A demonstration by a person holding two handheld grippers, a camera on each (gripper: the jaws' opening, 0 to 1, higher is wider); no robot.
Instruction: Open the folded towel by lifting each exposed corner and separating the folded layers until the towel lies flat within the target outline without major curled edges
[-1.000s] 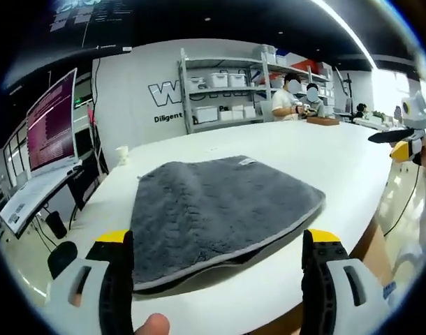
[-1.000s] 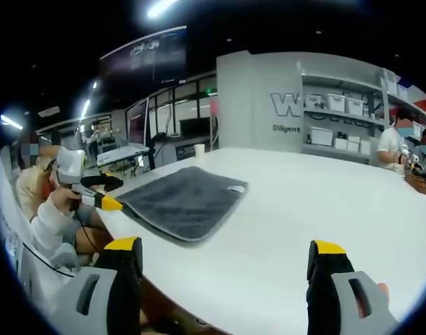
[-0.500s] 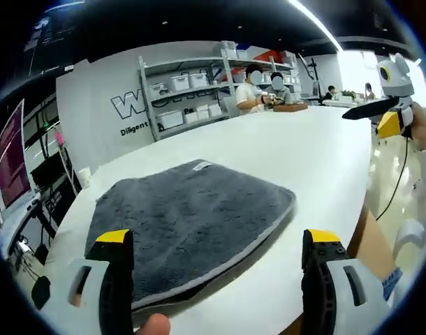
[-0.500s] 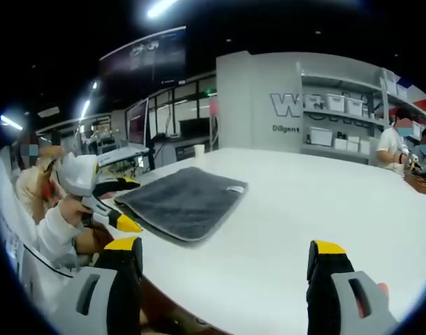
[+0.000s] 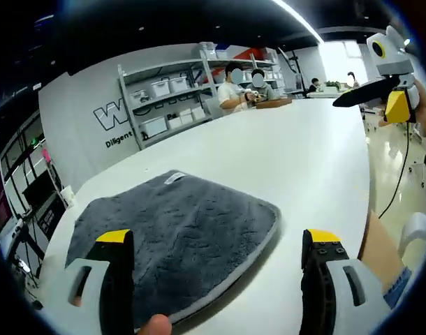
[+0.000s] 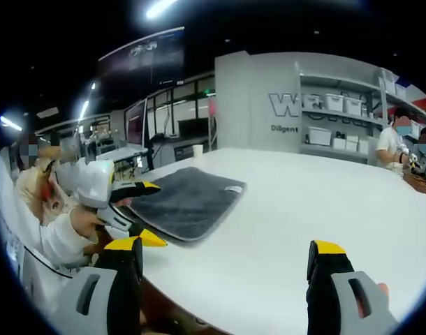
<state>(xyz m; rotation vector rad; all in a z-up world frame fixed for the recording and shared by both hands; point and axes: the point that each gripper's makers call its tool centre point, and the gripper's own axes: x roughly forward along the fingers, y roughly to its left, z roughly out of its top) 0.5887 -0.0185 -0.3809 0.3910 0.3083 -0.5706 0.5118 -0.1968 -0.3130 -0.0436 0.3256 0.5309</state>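
A folded grey towel [image 5: 174, 234] with a paler hem and a small white label lies on the white table [image 5: 304, 153]. My left gripper [image 5: 217, 239] is open, its yellow-tipped jaws standing wide over the towel's near edge, with nothing held. The right gripper view shows the same towel [image 6: 192, 199] at mid left, with the left gripper [image 6: 150, 213] open at its near corner in a person's hand. My right gripper [image 6: 225, 246] is open above bare table near the front edge, well away from the towel. It also appears at the upper right of the left gripper view [image 5: 380, 94], raised off the table.
Grey shelves with white bins [image 5: 164, 91] line the far wall. Two people sit at the table's far end [image 5: 241, 80]. A paper cup [image 6: 199, 149] stands behind the towel, with monitors [image 6: 147, 115] beyond. The table's rounded edge [image 6: 199, 307] runs close beneath my right gripper.
The left gripper has swung rightward along the towel's near edge and closer over it, jaws still wide. The right gripper has stayed put.
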